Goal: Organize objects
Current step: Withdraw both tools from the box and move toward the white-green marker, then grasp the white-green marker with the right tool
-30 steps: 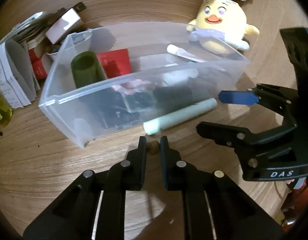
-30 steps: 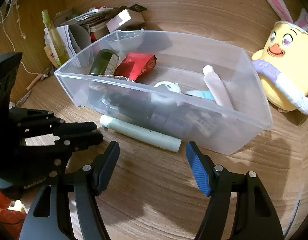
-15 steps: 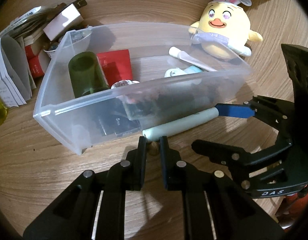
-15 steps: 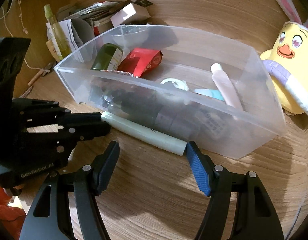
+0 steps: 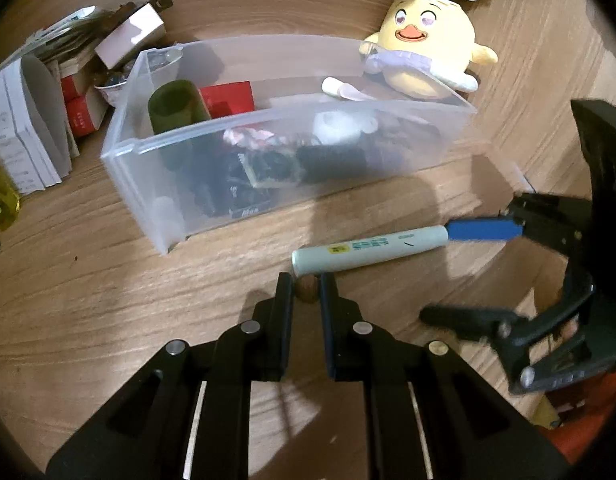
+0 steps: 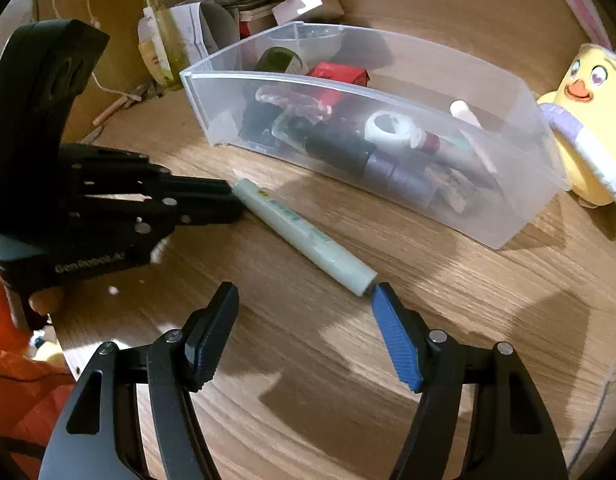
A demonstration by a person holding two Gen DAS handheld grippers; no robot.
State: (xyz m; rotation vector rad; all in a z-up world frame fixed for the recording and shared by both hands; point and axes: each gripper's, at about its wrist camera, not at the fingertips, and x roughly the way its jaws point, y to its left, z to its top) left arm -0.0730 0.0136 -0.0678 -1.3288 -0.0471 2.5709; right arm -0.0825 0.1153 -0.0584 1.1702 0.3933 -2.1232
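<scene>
A pale green tube [image 5: 368, 250] [image 6: 304, 232] lies on the wooden tabletop, a little in front of the clear plastic bin [image 5: 308, 110] [image 6: 348, 88]. The bin holds a dark green bottle, a red packet, a white tube and several dark items. My left gripper [image 5: 307, 280] [image 6: 232, 200] is shut, its tips at the tube's left end. A small brown lump shows in the gap between them. My right gripper [image 6: 304, 300] [image 5: 436, 273] is open. Its blue pad [image 6: 388, 320] meets the tube's other end, and nothing lies between the fingers.
A yellow plush chick [image 5: 424, 52] [image 6: 588, 120] with rabbit ears sits behind the bin's right end. Papers and small boxes [image 5: 36, 120] [image 6: 212, 28] are piled at the bin's left, with a yellow bottle [image 6: 160, 36] beside them. Orange cloth [image 6: 12, 360] shows at the near edge.
The green tube lay against the bin's front wall; it now lies apart from it, nearer me. The right gripper has come up to the tube's end. Both grippers' openings look unchanged.
</scene>
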